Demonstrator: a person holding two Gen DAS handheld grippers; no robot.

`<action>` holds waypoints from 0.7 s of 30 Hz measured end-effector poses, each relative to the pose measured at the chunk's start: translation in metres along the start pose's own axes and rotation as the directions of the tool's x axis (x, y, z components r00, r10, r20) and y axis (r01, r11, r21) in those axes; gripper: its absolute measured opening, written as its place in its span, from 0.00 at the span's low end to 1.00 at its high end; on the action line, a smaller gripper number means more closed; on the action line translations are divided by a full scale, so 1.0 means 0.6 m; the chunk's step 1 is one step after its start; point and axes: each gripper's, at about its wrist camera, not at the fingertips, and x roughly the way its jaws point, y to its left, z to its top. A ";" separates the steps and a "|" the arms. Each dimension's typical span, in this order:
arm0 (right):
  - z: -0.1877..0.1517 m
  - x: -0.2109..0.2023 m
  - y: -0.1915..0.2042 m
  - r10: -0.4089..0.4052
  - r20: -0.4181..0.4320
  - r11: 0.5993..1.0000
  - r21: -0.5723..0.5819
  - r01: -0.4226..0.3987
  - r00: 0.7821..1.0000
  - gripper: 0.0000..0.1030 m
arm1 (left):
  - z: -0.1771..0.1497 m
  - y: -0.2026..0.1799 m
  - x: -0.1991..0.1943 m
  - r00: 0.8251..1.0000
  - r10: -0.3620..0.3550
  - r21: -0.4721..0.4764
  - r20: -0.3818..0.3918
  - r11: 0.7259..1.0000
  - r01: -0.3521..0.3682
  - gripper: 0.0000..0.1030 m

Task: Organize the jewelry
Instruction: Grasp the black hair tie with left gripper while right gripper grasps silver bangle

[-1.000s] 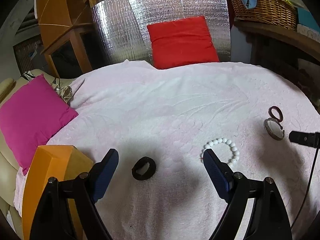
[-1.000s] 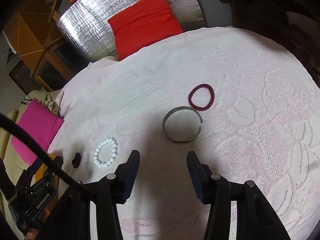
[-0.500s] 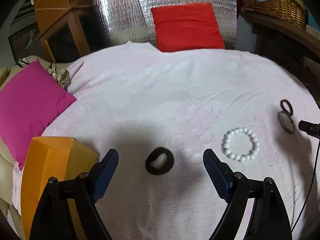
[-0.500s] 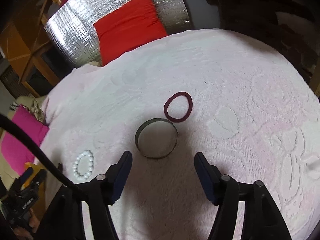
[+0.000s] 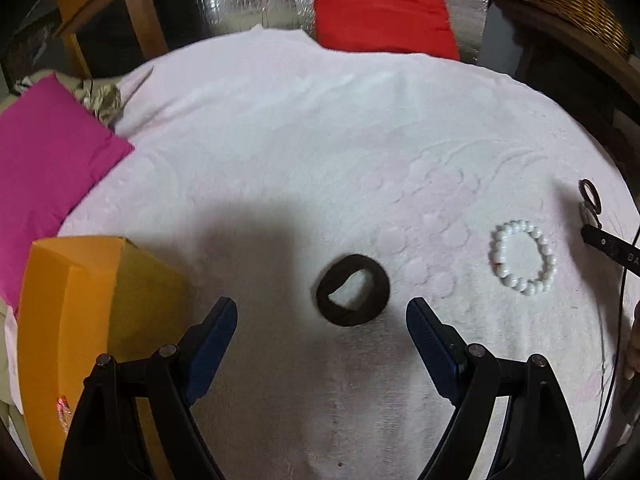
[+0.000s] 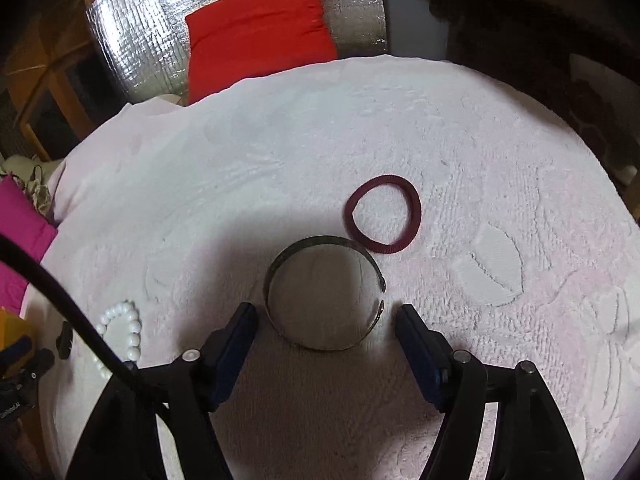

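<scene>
Both tongs closer: L (image 5: 322,312) scrunchie (image 5: 353,290), R (image 6: 326,322) bangle (image 6: 325,292), maybe metal.

Lived-in home room, pink blanket (image 5: 320,152) spread mid-frame, red cushion (image 5: 380,8) at top, magenta cushion (image 5: 48,168) left, wicker basket (image 5: 568,4) upper right

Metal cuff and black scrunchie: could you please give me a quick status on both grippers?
Left gripper open, scrunchie just ahead. Right gripper open, straddling metal cuff. Nothing gripped. Maroon band touching the cuff's far rim.
</scene>
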 end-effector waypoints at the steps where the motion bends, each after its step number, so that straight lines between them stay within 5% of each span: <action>1: 0.000 0.000 0.000 0.000 0.001 1.000 -0.004 0.000 1.000 0.72 | -0.001 0.001 0.002 1.000 -0.002 -0.004 -0.004 1.000 0.002 0.84; 11: 0.002 0.001 -0.001 0.015 -0.005 1.000 0.004 -0.015 1.000 0.69 | -0.003 -0.003 0.038 0.997 -0.039 0.006 -0.071 0.999 0.039 0.84; 15: -0.001 -0.010 -0.006 0.026 -0.013 0.999 0.022 -0.026 1.000 0.58 | 0.002 0.010 0.047 0.992 -0.100 -0.066 -0.076 0.993 0.095 0.84; 21: -0.004 -0.015 -0.017 0.063 -0.018 0.998 0.026 -0.063 0.998 0.55 | 0.004 0.004 0.045 0.978 -0.197 -0.080 -0.064 0.978 0.191 0.39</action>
